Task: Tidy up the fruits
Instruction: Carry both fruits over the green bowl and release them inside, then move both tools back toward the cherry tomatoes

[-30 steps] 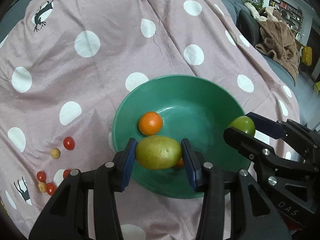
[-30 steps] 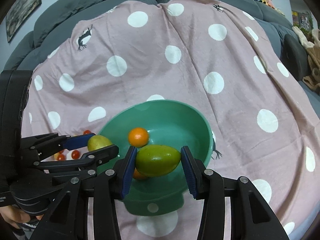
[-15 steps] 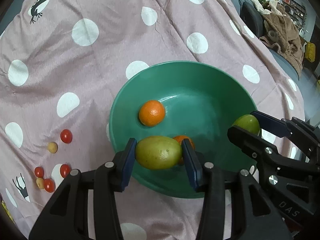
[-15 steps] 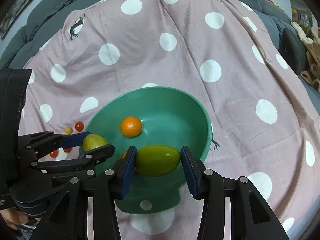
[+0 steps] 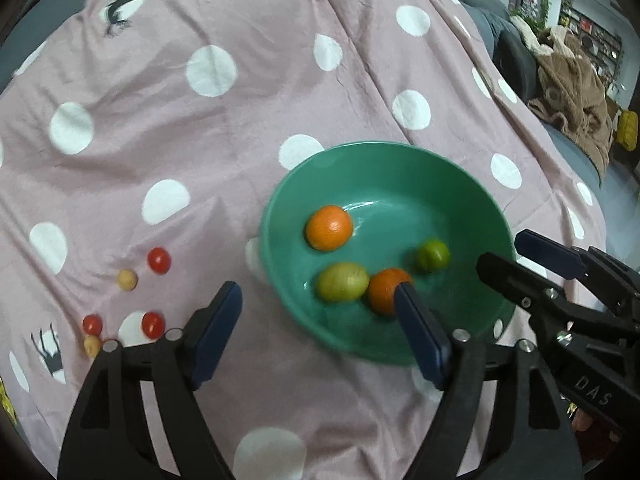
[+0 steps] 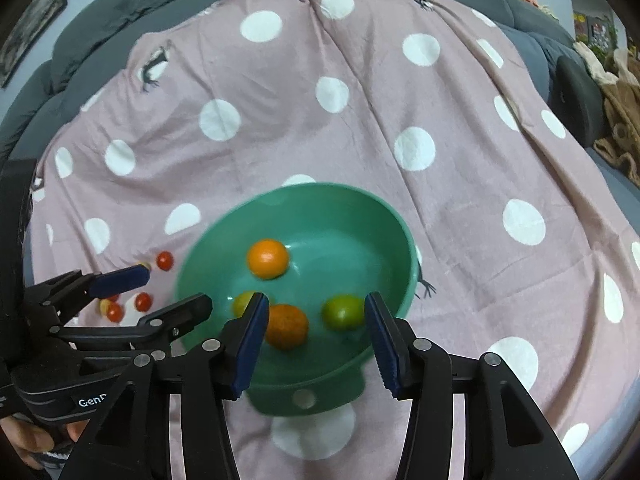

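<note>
From the left wrist view, our left gripper [image 5: 318, 312] is opening with nothing between its pads. The green bowl [image 5: 280, 208] at 3 o'clock holds two oranges, a yellow-green fruit [image 5: 343, 281] and a lime [image 5: 433, 255]. Cherry tomatoes [image 5: 159, 260] lie on the blanket [image 5: 200, 140] at 9 o'clock. "DAS" is printed on the right gripper [image 5: 516, 254].

From the right wrist view, our right gripper [image 6: 316, 334] is opening too, with nothing pressed between its pads; the lime [image 6: 343, 312] sits in the bowl beyond them. "GenD" reads at 8 o'clock. We should lift clear before fetching tomatoes.
</note>
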Motion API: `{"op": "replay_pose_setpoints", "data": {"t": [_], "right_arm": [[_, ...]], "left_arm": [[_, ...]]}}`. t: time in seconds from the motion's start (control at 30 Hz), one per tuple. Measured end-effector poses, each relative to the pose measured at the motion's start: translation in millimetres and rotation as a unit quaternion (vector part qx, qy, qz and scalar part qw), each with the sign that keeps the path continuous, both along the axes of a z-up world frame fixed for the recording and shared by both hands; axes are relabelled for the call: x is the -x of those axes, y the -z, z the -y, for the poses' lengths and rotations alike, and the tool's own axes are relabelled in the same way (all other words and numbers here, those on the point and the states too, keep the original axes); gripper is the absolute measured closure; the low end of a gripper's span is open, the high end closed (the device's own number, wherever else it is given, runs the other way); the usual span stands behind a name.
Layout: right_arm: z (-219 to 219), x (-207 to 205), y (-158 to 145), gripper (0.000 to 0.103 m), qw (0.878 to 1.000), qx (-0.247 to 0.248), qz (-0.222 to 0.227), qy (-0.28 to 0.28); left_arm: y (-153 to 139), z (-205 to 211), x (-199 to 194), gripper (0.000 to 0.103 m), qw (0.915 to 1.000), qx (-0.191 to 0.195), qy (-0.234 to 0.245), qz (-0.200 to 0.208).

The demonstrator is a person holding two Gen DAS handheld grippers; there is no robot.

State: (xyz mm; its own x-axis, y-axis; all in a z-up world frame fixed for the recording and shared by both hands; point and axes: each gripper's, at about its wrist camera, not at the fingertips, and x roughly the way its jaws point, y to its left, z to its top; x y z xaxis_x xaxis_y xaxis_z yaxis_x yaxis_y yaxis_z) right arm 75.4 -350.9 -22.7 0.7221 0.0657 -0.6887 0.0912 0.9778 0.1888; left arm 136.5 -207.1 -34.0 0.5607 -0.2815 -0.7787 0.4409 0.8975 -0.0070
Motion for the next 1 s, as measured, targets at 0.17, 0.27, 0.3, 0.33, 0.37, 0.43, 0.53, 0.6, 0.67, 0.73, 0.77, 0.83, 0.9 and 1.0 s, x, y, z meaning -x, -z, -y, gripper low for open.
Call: {"op": "replay_pose_setpoints", "data": {"t": [0.17,0.27,0.3,0.33,0.37,0.43,0.53,0.6,0.67,0.73,0.77,0.83,0.9,1.0], "right_arm": [[-15.1,19.0,-7.9,0.052,0.999,-0.014,0.024,-0.040],[-31.6,29.4,-3.9,0.052,0.997,-0.022,0.018,-0.076],[-37.6,32.5,-2.1,0.052,0.996,-0.024,0.014,-0.088],[-44.3,35.6,0.1,0.052,0.994,-0.025,0.010,-0.102],[-50.4,38.0,1.9,0.052,0.993,-0.024,0.006,-0.114],[-66.0,42.7,5.9,0.052,0.990,-0.020,-0.003,-0.141],[-88.3,45.7,11.2,0.052,0.984,-0.016,-0.017,-0.178],[-102.1,45.5,14.0,0.052,0.980,-0.011,-0.026,-0.196],[-116.3,44.5,18.0,0.052,0.977,-0.009,-0.035,-0.208],[-129.4,41.9,21.9,0.052,0.974,-0.010,-0.046,-0.220],[-135.6,42.4,23.5,0.052,0.973,-0.010,-0.049,-0.227],[-147.1,42.6,25.8,0.052,0.969,-0.004,-0.056,-0.239],[-156.5,43.5,27.4,0.052,0.967,0.005,-0.061,-0.249],[-164.8,41.1,29.0,0.052,0.964,0.017,-0.067,-0.258]], "left_arm": [[9.5,-42.1,25.9,0.017,0.9993,0.012,-0.034,-0.014],[25.7,-75.3,49.3,0.017,0.9974,0.011,-0.061,-0.035],[31.6,-87.5,58.6,0.017,0.9965,0.010,-0.071,-0.043],[38.0,-102.5,68.6,0.017,0.9952,0.009,-0.084,-0.050],[43.2,-115.3,77.2,0.017,0.9938,0.009,-0.094,-0.058],[53.5,-143.0,94.9,0.017,0.9903,0.010,-0.117,-0.075],[62.8,-181.0,115.0,0.017,0.9838,0.015,-0.153,-0.093],[66.9,-203.8,125.7,0.017,0.9783,0.031,-0.176,-0.105],[69.2,-217.1,132.2,0.017,0.9744,0.041,-0.192,-0.110],[71.7,-226.5,135.2,0.017,0.9712,0.052,-0.204,-0.112],[72.8,-230.1,137.0,0.017,0.9700,0.060,-0.206,-0.114],[73.0,-234.2,138.7,0.017,0.9681,0.075,-0.210,-0.114],[73.3,-235.3,138.3,0.017,0.9674,0.087,-0.209,-0.114],[70.8,-235.1,135.5,0.017,0.9677,0.104,-0.202,-0.109]]}}
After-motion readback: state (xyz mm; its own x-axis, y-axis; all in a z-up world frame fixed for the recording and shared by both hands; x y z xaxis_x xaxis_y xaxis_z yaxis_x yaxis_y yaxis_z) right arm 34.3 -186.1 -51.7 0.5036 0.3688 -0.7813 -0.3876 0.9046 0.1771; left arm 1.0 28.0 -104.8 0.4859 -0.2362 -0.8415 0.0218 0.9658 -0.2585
